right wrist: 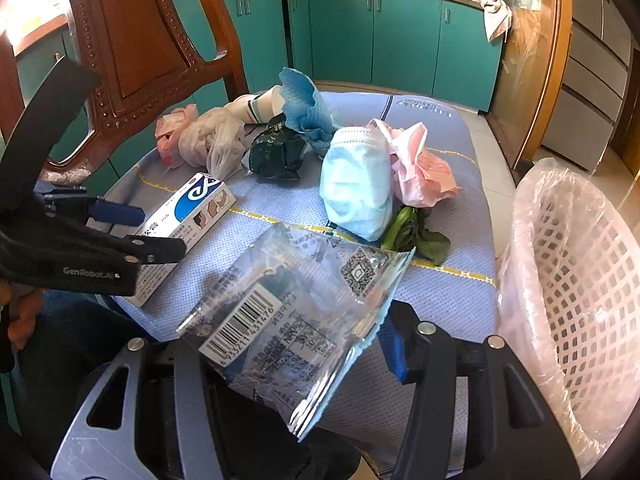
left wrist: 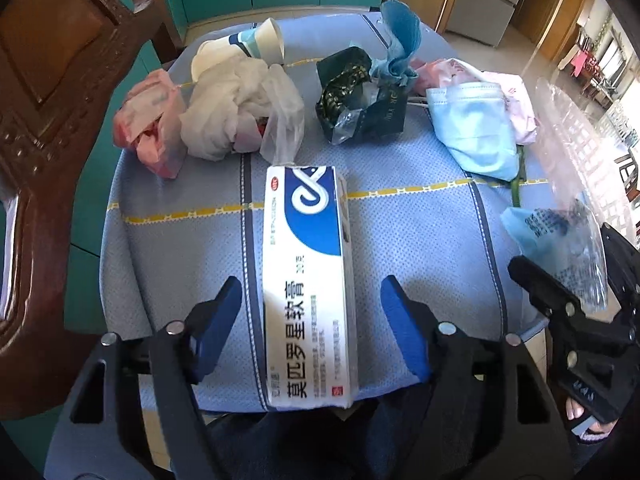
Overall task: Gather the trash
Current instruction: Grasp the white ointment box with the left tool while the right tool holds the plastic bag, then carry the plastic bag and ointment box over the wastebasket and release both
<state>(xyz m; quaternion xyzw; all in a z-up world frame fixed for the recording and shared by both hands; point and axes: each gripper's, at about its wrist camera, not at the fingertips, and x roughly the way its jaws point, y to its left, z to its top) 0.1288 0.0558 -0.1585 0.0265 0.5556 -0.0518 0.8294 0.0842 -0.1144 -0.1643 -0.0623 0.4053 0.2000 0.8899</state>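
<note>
left gripper jaws gape around the ointment box, not touching; right gripper pinches a clear wrapper.

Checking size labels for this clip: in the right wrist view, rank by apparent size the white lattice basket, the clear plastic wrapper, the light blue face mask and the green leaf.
1. White lattice basket
2. Clear plastic wrapper, though nearness to the camera inflates it
3. Light blue face mask
4. Green leaf
</note>
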